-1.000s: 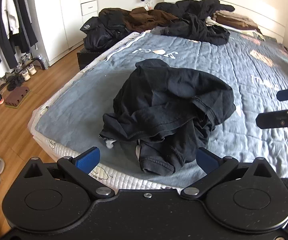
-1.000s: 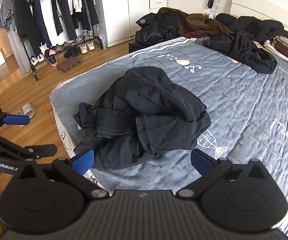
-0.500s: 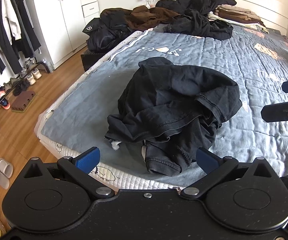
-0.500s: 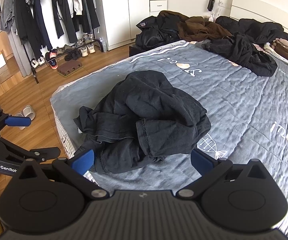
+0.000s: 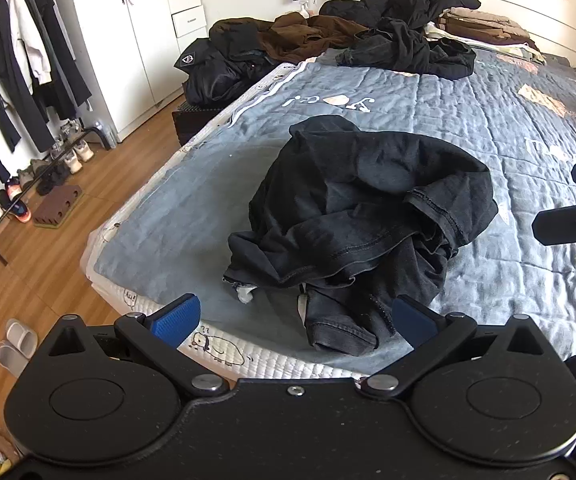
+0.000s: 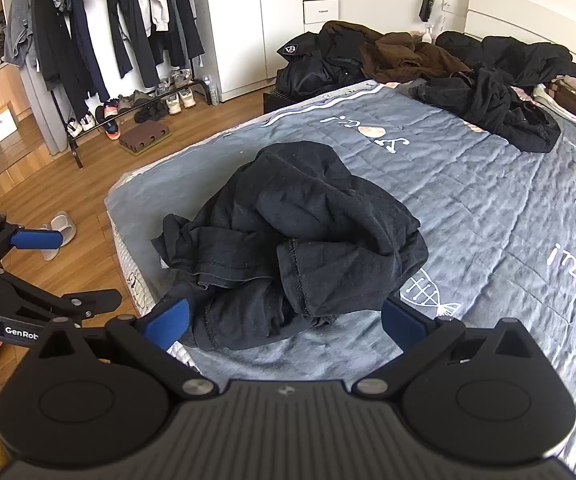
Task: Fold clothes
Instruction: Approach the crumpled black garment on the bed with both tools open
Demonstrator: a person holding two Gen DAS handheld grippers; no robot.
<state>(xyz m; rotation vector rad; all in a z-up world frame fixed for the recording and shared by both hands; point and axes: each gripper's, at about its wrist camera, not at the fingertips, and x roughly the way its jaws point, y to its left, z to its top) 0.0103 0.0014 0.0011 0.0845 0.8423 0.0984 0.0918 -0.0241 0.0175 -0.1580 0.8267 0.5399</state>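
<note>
On bed, L wrist view: black garment (image 5: pixel 360 216) lying crumpled in a heap near the foot corner of grey-blue quilt (image 5: pixel 468 120); no clear long axis, one hemmed opening facing right, a cuff end pointing toward cam. Left gripper (image 5: pixel 294 320) hovering w/ jaws spread wide, gripping nothing. Dark clothes pile (image 5: pixel 404 46) sitting by headboard. R wrist view: right gripper (image 6: pixel 284 318) also gaping apart, empty, just short of the heap. Clothes rack (image 6: pixel 100 32), shoes, wood floor (image 6: pixel 48 184) showing at left.
</note>
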